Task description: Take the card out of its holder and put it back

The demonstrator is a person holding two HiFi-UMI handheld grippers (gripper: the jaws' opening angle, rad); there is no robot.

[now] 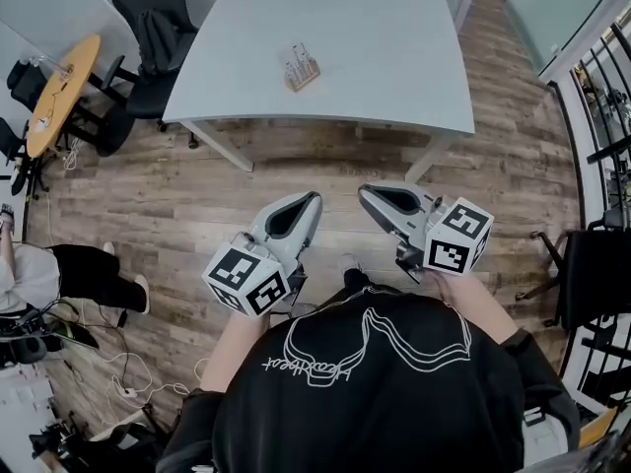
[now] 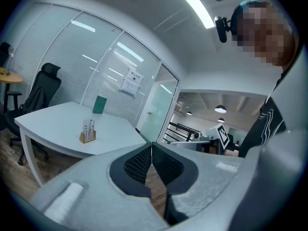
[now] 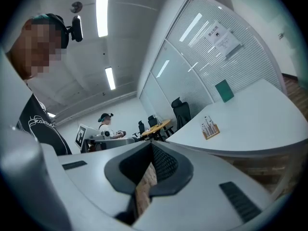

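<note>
Our black shirt [image 1: 375,392] fills the near edge, and we hold both grippers out over the plank floor [image 1: 296,166], short of the table.

We carry the left gripper [image 1: 314,197] and the right gripper [image 1: 363,191] side by side, their tips angled toward each other and near but not touching. In each gripper view the ribbed pads meet at the tip with nothing between them, so both sets of fingers are closed and empty. The wooden card holder [image 1: 301,68] stands on the white table [image 1: 394,57], well apart from both grippers, with its pale cards [image 2: 88,126] upright in it. A green object [image 2: 99,105] sits farther back on the same table. Left of the table we see a black office chair [image 1: 148,18] and a round wooden table [image 1: 59,92].
</note>
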